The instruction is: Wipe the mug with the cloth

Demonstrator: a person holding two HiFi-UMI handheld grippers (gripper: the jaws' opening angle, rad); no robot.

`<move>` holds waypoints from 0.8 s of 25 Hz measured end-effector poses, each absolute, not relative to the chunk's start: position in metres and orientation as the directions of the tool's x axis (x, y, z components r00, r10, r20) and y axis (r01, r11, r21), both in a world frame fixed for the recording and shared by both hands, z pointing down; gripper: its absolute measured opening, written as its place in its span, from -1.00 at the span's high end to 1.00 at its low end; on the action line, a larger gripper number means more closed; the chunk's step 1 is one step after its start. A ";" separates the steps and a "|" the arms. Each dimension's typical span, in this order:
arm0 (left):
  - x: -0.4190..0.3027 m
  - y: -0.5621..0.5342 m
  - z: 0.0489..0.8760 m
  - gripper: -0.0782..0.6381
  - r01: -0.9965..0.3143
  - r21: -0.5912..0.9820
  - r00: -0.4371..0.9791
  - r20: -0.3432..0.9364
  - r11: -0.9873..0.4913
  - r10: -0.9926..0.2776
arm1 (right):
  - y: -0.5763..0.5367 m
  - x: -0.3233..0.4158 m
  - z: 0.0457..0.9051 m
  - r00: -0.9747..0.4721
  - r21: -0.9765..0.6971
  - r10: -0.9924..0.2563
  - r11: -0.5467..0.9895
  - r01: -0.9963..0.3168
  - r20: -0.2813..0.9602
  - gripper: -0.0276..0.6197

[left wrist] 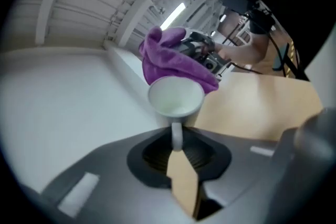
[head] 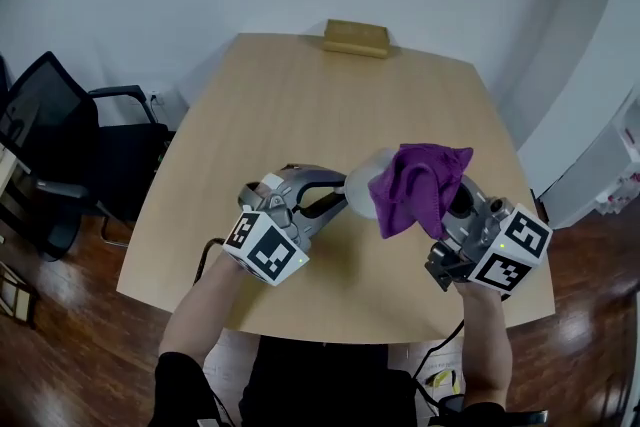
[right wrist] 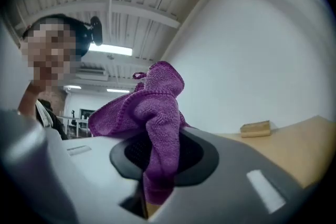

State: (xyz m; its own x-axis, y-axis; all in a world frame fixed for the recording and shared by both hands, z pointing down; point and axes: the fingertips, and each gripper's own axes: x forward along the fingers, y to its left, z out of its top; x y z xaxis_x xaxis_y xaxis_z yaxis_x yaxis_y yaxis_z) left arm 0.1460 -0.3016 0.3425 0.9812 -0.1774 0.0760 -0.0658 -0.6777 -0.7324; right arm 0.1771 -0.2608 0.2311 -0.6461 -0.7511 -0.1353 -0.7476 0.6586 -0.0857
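Two grippers meet over one pale wooden table, one holding the mug, the other the cloth.
The left gripper has its jaws narrow, pinched on the handle of the single smooth white mug, which is held above the table's near half. The mug is tilted, with its round mouth turned partly back toward that gripper. The right gripper has its jaws clamped on a fold of the one purple cloth, a nubbly knit bunched against the mug's far side. One tan block sits at the far edge, and one black chair stands to the left.
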 end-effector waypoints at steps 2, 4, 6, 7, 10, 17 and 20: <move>0.145 -0.299 0.342 0.57 -0.070 -0.769 0.977 0.077 -0.635 -0.200 | -0.268 0.186 0.244 -0.623 -0.099 -0.773 0.634 -0.767 -0.117 0.66; 0.142 -0.301 0.340 0.57 -0.083 -0.789 0.974 0.066 -0.609 -0.218 | -0.279 0.205 0.257 -0.595 -0.158 -0.795 0.606 -0.779 -0.117 0.66; 0.139 -0.302 0.335 0.57 -0.101 -0.812 0.970 0.047 -0.575 -0.237 | -0.294 0.225 0.279 -0.568 -0.230 -0.820 0.569 -0.790 -0.079 0.66; 0.138 -0.301 0.334 0.57 -0.109 -0.824 0.969 0.037 -0.557 -0.245 | -0.301 0.234 0.291 -0.556 -0.266 -0.830 0.547 -0.794 -0.049 0.66; 0.137 -0.298 0.330 0.57 -0.125 -0.869 0.962 0.013 -0.479 -0.274 | -0.313 0.257 0.323 -0.509 -0.332 -0.860 0.469 -0.819 0.040 0.66; 0.141 -0.293 0.341 0.57 -0.070 -0.981 0.926 0.002 -0.178 -0.378 | -0.269 0.233 0.245 -0.641 -0.208 -0.752 0.659 -0.723 -0.156 0.66; 0.145 -0.283 0.344 0.57 -0.052 -0.995 0.924 -0.015 -0.089 -0.382 | -0.257 0.193 0.240 -0.733 -0.031 -0.678 0.735 -0.678 -0.050 0.66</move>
